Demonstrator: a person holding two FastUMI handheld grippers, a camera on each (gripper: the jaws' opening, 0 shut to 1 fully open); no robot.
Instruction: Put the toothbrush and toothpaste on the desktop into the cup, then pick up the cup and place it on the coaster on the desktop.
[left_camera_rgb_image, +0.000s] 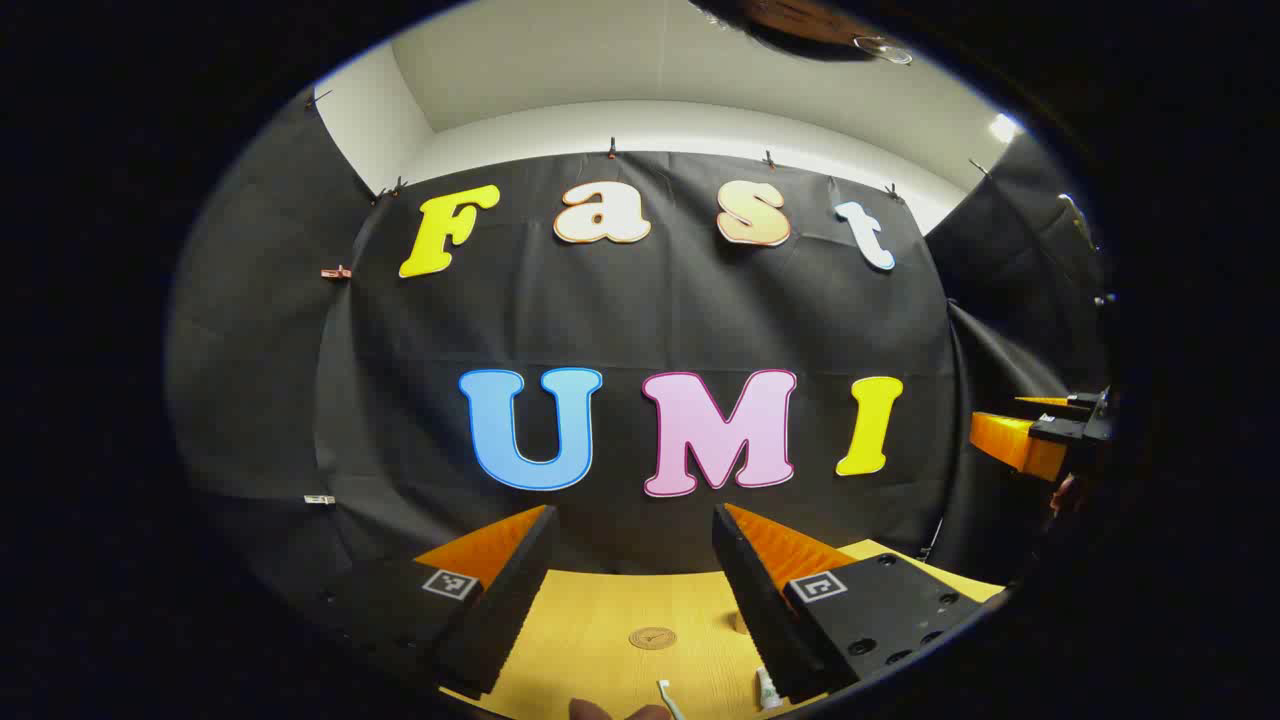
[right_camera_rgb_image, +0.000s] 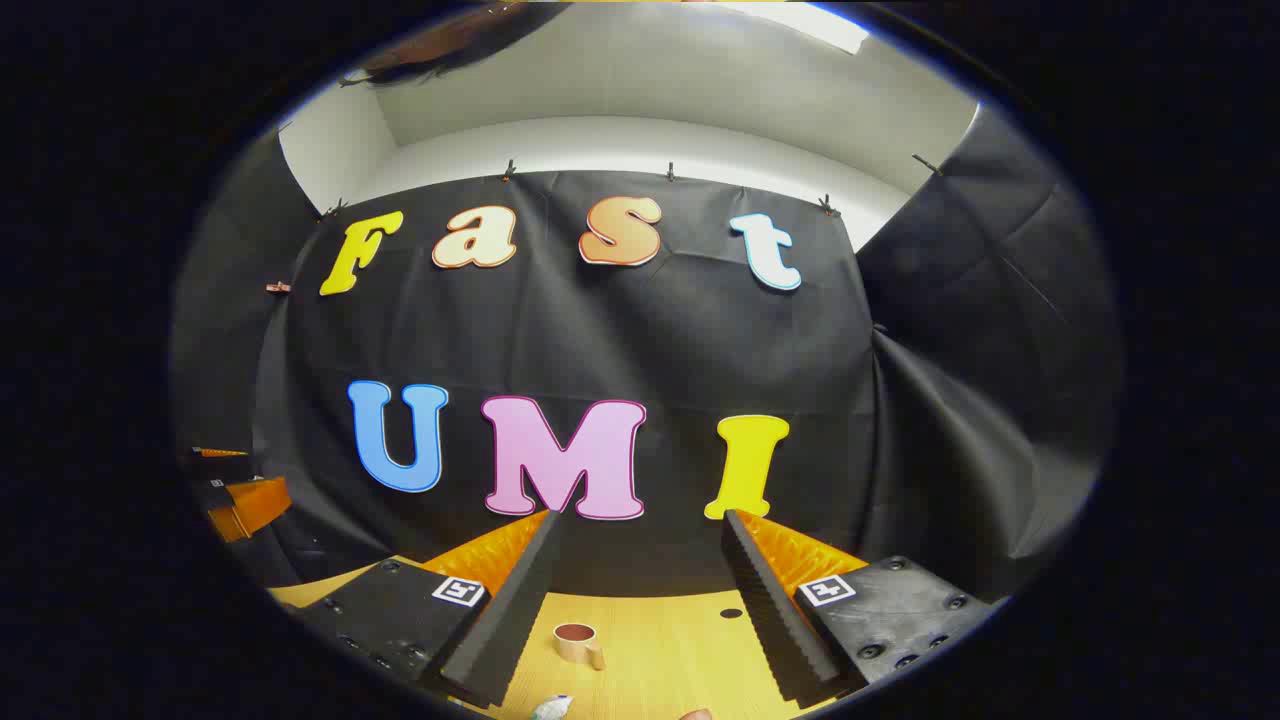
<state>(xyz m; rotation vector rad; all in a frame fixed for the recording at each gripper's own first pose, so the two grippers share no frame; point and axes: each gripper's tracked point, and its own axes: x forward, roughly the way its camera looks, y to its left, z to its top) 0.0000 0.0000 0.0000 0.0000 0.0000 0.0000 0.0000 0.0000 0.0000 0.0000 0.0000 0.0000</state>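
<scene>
Wooden desktop carries the coaster and toothbrush between the left gripper's wide-spread fingers, the cup between the right gripper's equally spread pair.

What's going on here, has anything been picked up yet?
Nothing yet, it seems. A person holds both tools raised above the light wooden desktop. The left hand-held gripper is open with nothing between its fingers, and so is the right hand-held gripper. Below lie the round brown coaster, the white toothbrush and the white toothpaste tube. The small tan cup with a handle stands upright, apparently empty.
</scene>
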